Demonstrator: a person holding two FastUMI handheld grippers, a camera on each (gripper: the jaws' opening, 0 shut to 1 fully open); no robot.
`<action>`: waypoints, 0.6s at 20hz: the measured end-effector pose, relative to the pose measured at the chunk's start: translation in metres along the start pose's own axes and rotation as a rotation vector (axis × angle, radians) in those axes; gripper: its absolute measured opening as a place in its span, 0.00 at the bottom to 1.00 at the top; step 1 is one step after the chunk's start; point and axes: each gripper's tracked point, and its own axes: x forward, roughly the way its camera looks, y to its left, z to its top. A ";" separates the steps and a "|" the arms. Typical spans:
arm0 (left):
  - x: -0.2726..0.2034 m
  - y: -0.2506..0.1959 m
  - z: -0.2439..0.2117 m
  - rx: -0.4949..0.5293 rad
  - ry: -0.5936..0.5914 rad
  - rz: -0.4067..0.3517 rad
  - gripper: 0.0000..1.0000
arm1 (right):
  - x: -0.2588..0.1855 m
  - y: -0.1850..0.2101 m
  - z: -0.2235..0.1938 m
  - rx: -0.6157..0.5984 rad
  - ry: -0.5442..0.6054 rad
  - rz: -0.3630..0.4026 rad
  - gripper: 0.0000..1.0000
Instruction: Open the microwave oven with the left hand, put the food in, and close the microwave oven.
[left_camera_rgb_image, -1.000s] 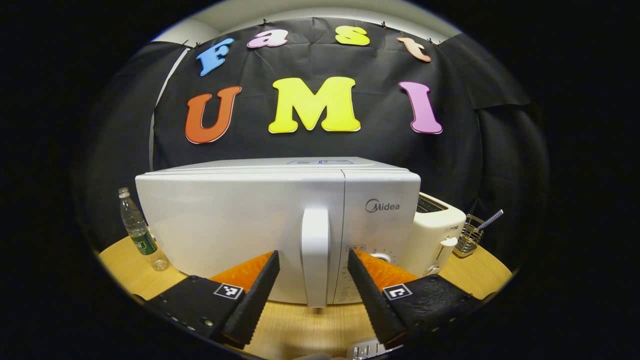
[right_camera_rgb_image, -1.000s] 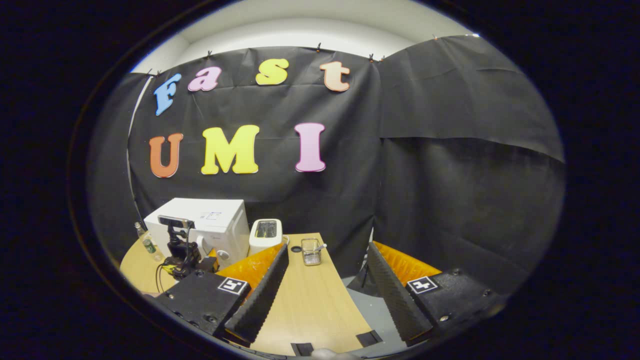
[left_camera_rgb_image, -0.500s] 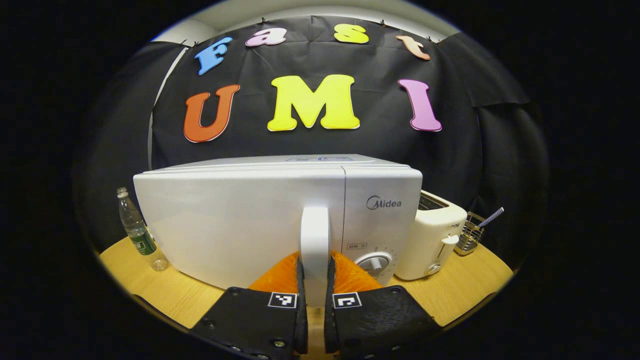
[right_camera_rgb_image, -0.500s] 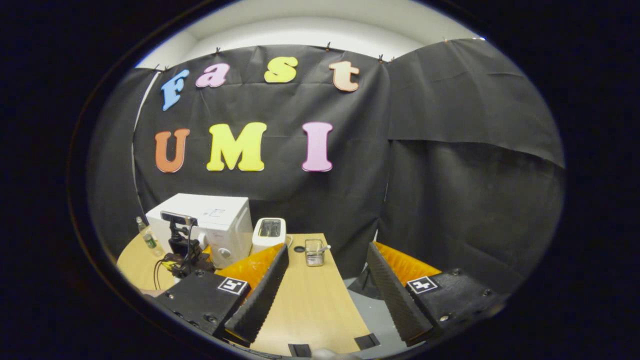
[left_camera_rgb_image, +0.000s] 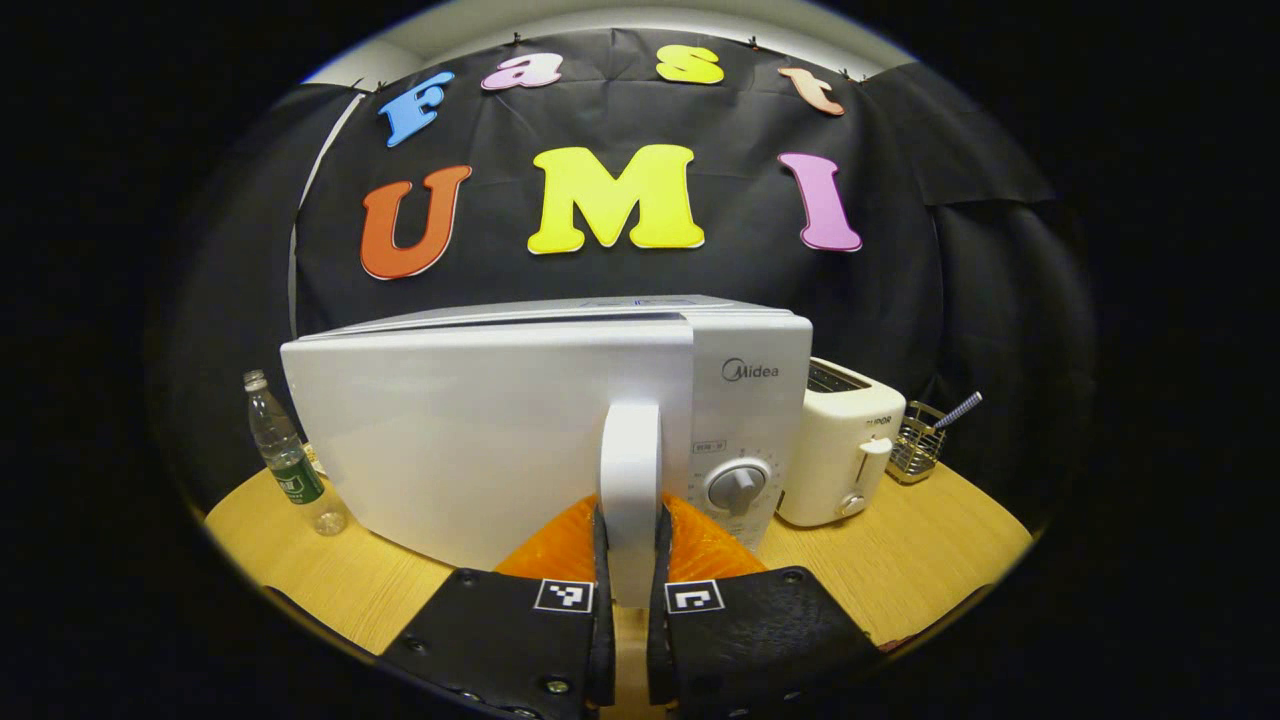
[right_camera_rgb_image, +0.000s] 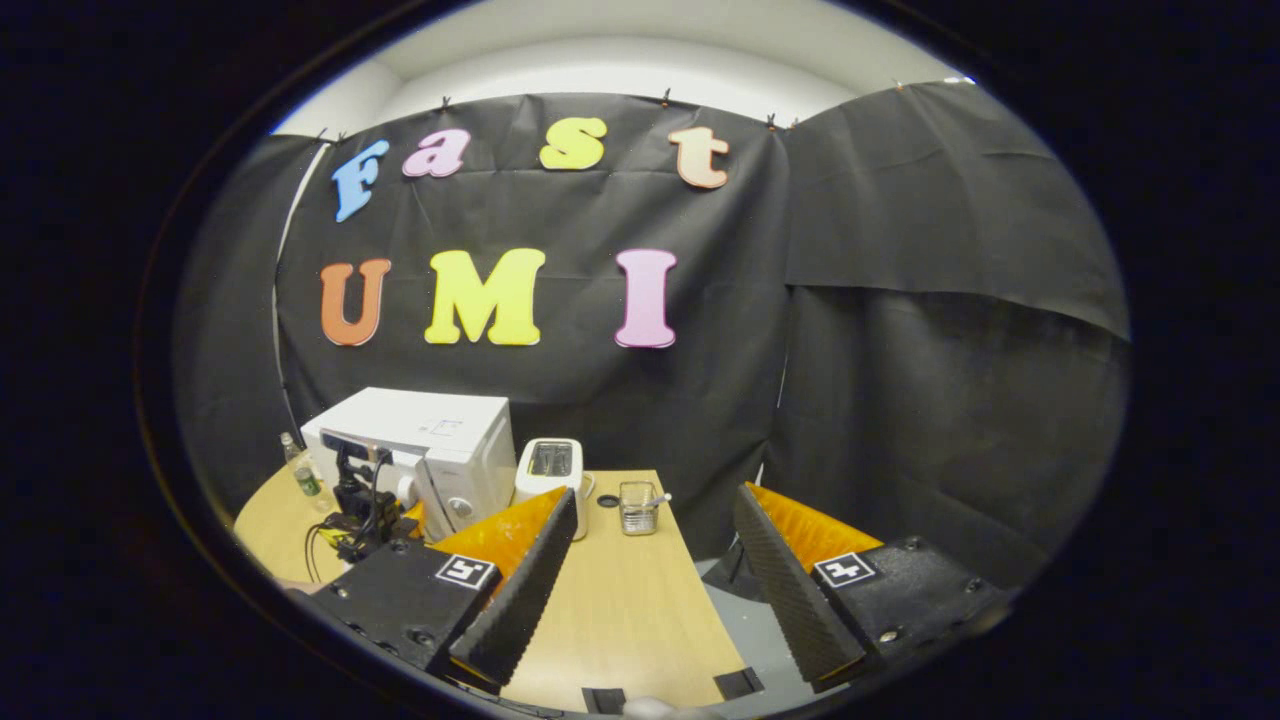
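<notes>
Now white microwave oven (left_camera_rgb_image: 500, 430), door slightly ajar, left hand-held gripper (left_camera_rgb_image: 628, 600) clamped on its upright handle (left_camera_rgb_image: 630, 480), right hand-held gripper (right_camera_rgb_image: 650, 600) wide open, empty.

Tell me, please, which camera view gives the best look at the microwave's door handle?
The left gripper view: the door handle stands close and central, clamped between the left gripper fingers. The right gripper view shows the microwave small and far off, its handle hidden behind that gripper.
</notes>
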 end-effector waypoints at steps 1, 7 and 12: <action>-0.011 0.003 -0.004 -0.003 0.010 -0.008 0.12 | -0.001 0.006 0.000 -0.006 -0.005 0.013 1.00; -0.069 0.030 -0.020 -0.008 0.052 -0.020 0.12 | -0.017 0.054 -0.001 -0.039 -0.016 0.104 1.00; -0.124 0.076 -0.036 -0.012 0.089 0.041 0.13 | -0.039 0.090 -0.004 -0.066 -0.032 0.160 1.00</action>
